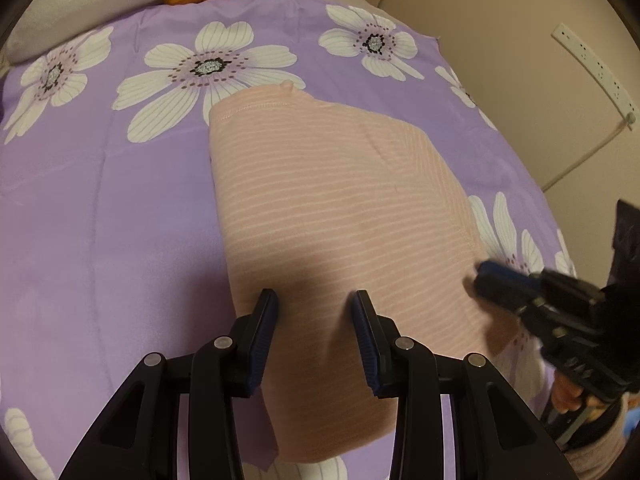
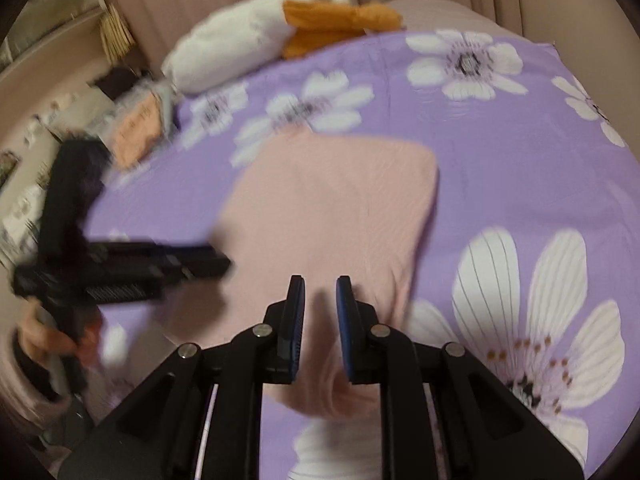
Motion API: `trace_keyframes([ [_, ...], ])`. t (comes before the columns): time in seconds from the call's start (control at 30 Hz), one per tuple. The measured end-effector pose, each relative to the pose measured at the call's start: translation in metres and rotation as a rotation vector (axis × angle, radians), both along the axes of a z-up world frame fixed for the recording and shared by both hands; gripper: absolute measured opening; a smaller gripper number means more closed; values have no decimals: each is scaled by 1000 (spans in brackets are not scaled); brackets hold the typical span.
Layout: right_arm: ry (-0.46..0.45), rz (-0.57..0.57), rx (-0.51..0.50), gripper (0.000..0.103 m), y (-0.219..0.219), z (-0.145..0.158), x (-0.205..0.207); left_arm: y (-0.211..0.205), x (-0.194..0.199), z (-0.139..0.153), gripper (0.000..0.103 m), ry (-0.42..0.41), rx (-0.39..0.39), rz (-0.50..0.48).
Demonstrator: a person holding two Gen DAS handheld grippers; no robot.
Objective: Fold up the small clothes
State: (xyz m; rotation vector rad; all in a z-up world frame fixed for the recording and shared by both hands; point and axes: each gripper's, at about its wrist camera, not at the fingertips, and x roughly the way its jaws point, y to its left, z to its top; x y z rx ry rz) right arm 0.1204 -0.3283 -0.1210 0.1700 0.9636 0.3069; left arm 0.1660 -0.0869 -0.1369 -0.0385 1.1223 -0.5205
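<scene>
A pink striped garment (image 1: 336, 216), folded into a rough oblong, lay flat on a purple sheet (image 1: 100, 220) printed with big white flowers. The left gripper (image 1: 314, 300) hung over the near end of the garment with its jaws part open, a clear gap between the blue pads and nothing pinched; whether the tips touched the cloth could not be told. The right gripper (image 2: 320, 284) sat over the garment's near right part, jaws narrow but not closed, with only a slim gap and no cloth between the pads. In the left wrist view it appeared at the right edge as a blurred black shape beside the garment's right border, a hand (image 1: 572, 396) gripping its handle. The right wrist view was smeared with motion blur; there the left gripper showed side-on at the garment's left edge. At the far end of the sheet lay a white cushion (image 2: 232, 48) and, against it, an orange cloth (image 2: 340, 24). A white power strip (image 1: 592, 68) hung on the beige wall, its cord trailing down
</scene>
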Motion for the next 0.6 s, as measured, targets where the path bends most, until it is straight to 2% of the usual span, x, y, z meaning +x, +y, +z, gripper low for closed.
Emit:
trace_keyframes([
  [0.07,31,-11,-26,12,-2,-10,0,0,-2,-1,36,-8,5,0],
  [0.17,58,-26,-24,12,-7,-21,-4,0,-7,-1,36,-21,17,-2],
  [0.6,64,-56,7,14,-8,-22,-23,5,-35,-8,36,-7,40,1],
])
